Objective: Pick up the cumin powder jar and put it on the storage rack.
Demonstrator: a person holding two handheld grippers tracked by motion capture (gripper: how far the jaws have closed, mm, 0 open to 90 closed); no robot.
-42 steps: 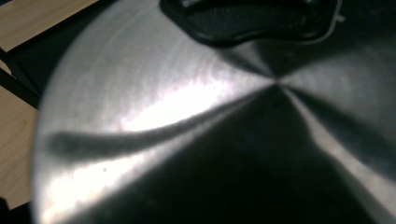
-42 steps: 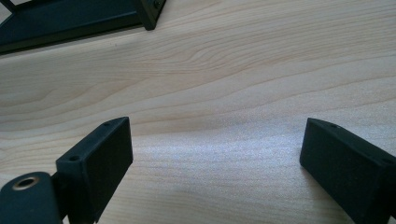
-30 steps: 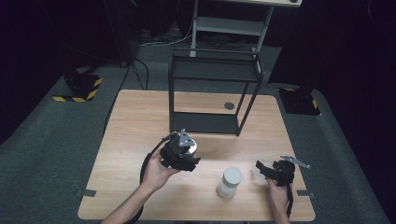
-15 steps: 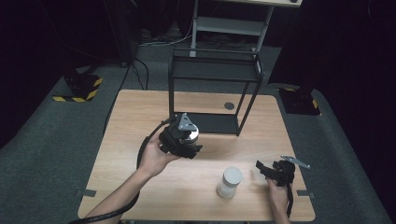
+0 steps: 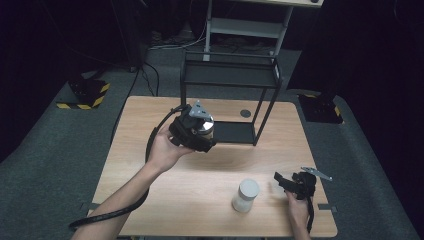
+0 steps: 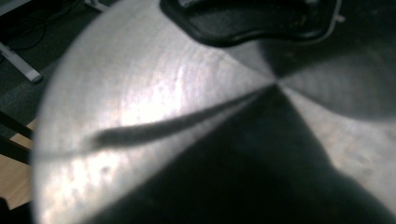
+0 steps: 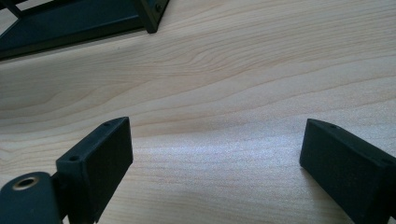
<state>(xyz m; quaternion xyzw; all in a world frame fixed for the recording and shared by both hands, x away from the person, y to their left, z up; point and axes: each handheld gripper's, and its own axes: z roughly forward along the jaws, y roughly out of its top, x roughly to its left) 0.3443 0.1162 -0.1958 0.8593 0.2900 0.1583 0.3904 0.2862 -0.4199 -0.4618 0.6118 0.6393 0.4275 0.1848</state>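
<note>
Carrying step, by the look of it: left gripper [image 5: 199,139] clamped on a metal tin [image 5: 204,128], held in the air above the table [image 5: 145,112], left of middle and on the near side of the black rack [image 5: 227,75], close to its lower shelf. In the left gripper view, brushed metal face of the tin [image 6: 154,93] right up against the camera. Next move probably a set-down on 1 of the 2 shelves: calls for a level carry farther in, clear of the near left post, then a soft landing before letting go. Further right, white jar [image 5: 246,195] upright on the near table, untouched. Rightmost, right gripper [image 5: 282,181] resting on the wood near the jar, jaws apart, nothing between them.
</note>
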